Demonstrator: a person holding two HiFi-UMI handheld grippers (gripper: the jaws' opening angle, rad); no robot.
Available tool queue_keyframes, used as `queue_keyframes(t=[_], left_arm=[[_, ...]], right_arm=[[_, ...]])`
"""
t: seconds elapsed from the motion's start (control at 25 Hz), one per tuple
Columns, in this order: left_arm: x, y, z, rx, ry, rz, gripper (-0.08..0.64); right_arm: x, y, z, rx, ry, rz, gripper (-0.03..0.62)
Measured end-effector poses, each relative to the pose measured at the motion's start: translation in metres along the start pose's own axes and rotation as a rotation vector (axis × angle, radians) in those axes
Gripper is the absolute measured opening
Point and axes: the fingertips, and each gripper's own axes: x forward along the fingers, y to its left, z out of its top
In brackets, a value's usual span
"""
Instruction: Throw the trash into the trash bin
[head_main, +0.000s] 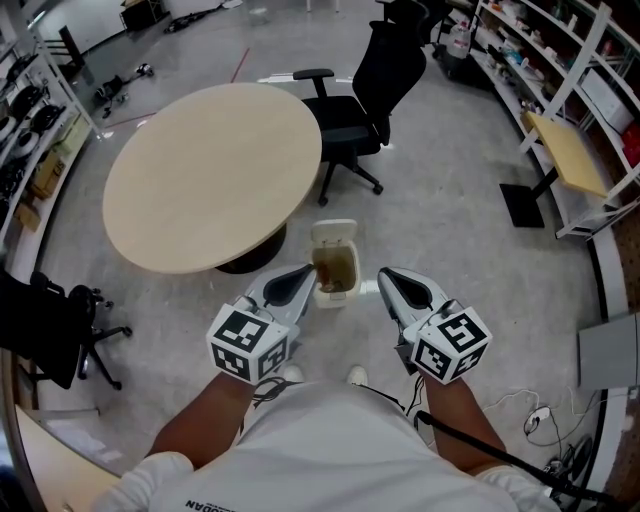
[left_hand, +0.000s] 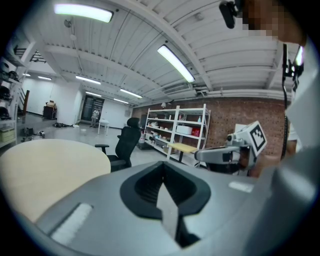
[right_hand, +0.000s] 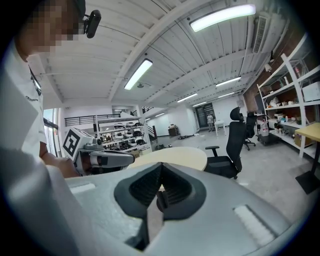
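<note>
A small white trash bin (head_main: 335, 272) stands on the floor in the head view with its lid (head_main: 333, 233) flipped up; something brownish lies inside. My left gripper (head_main: 303, 272) hovers just left of the bin, its jaws together and empty. My right gripper (head_main: 386, 274) hovers just right of it, also shut with nothing held. In the left gripper view the left gripper (left_hand: 161, 186) shows closed jaws, with the right gripper (left_hand: 220, 155) beyond. The right gripper view shows the right gripper (right_hand: 159, 192) closed and the left gripper (right_hand: 107, 159) off to its left. No loose trash is visible.
A round beige table (head_main: 210, 170) stands just beyond the bin, its top bare. A black office chair (head_main: 375, 90) sits behind it and another chair (head_main: 60, 330) at the left. Shelving (head_main: 560, 60) and a small desk (head_main: 565, 150) line the right side.
</note>
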Motion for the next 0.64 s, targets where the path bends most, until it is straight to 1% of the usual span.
queue_keyframes(t=[0.64], left_arm=[[0.0015, -0.0037, 0.0016, 0.005, -0.004, -0.006, 0.008]], right_arm=[[-0.0056, -0.0038, -0.0009, 0.005, -0.002, -0.013, 0.002]])
